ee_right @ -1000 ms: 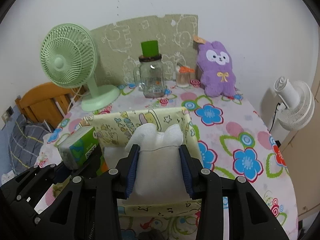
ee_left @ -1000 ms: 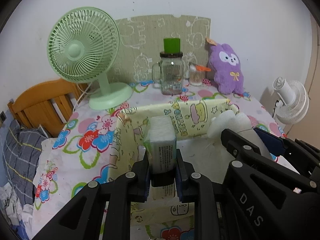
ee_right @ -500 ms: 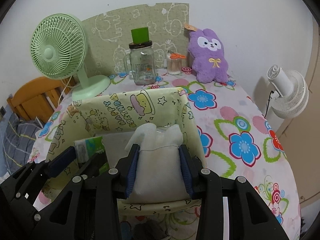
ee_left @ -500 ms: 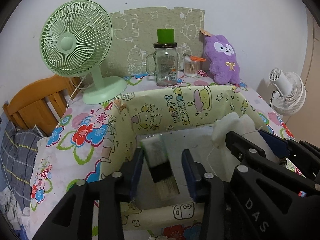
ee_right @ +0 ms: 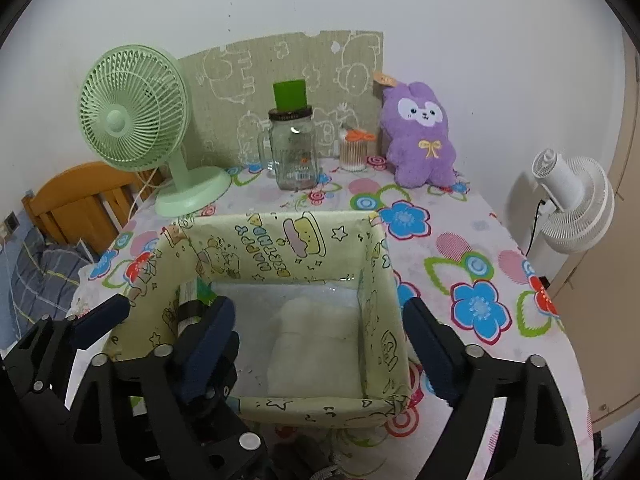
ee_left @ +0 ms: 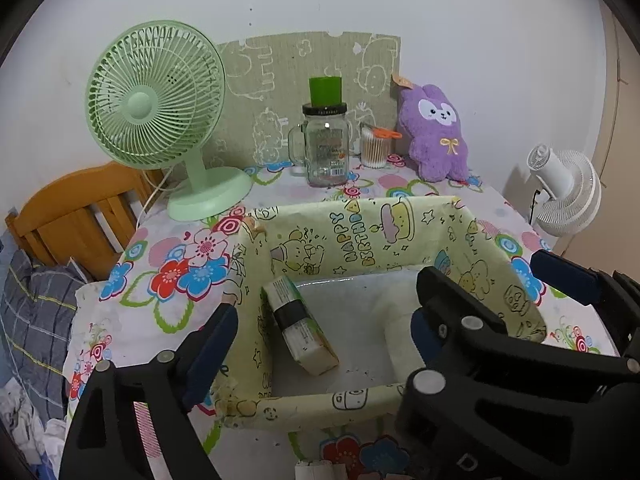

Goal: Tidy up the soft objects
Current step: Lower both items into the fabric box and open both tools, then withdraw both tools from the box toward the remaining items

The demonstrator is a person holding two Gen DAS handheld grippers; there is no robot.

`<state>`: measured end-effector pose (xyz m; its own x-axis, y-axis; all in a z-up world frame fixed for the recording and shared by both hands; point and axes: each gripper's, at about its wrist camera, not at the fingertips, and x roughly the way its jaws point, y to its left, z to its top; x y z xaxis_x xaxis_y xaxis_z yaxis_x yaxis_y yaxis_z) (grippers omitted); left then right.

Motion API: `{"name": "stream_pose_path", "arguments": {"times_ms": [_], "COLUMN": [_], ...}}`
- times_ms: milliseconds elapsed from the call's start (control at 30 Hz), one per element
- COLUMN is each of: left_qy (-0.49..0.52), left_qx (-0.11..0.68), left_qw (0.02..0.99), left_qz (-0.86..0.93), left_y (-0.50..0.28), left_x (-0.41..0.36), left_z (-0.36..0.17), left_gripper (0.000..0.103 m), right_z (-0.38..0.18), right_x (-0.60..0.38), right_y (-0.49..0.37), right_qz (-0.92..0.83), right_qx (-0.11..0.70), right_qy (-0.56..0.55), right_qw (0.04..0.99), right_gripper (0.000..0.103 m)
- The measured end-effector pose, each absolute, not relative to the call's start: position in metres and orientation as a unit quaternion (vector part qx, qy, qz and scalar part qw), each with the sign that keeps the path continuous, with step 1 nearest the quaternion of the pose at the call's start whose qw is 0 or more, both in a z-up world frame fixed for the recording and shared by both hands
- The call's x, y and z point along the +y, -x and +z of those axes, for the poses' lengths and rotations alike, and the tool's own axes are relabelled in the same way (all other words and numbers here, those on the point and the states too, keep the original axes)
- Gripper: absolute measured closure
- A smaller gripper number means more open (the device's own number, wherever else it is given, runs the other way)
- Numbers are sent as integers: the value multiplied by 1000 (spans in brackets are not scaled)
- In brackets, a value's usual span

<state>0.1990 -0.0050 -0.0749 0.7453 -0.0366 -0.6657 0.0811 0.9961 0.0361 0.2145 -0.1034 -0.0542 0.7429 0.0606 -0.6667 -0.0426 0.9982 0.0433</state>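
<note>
Wooden slatted headboard (ee_left: 76, 216), far left, beside the table edge; blue plaid bedding (ee_left: 28, 320) below it.

Pale green desk fan (ee_left: 154, 96), upright at the table's back left on the floral tablecloth (ee_right: 472, 256).

Left gripper (ee_left: 320, 340): jaws spread wide and empty, one finger outside the box's left wall, the other over its interior.

Green-and-white tissue pack with a black band (ee_left: 298, 320): inside the box, leaning tilted against the left wall, free of both grippers.

Yellow cartoon-printed fabric storage box (ee_right: 280, 248), open-topped, at the table's front centre.

Clear glass mug-jar with dark lid (ee_left: 325, 148), a green cylinder (ee_left: 325, 90) standing on the lid, behind the box against a green patterned board (ee_left: 312, 68).

White soft pouch (ee_right: 316, 348): lying on the box floor toward the right wall, touched by neither gripper.

Small container of cotton swabs (ee_left: 375, 146), just right of the jar.

Right gripper (ee_right: 320, 348): jaws released and apart, one finger inside the box, the other outside its right wall.

Purple plush rabbit (ee_right: 418, 136), seated at the back right.

White floor fan (ee_right: 568, 204), off the table's right edge.
</note>
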Motion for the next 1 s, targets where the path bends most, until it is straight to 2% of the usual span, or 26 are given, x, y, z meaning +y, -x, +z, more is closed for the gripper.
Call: {"name": "stream_pose_path", "arguments": {"times_ms": [167,800,1000], "left_qy": [-30,-24,-22], "left_qx": [348,309,298], "left_qw": [936,950,954], "left_qz": [-30,-32,-29], "left_y": [-190,-141,-127], "left_x": [-7,-13,-14], "left_z": [-66,-34,-26], "left_gripper": [6,4,0], "right_z": [-46,-9,1], "right_x": [-106,-111,-112], "right_y": [-206,-157,-141], "right_qz": [34,39,45], "right_qx": [351,310,296], "right_qy": [-16,-13,-7], "right_qw": [935,950,954], "right_gripper": [10,4,2]}}
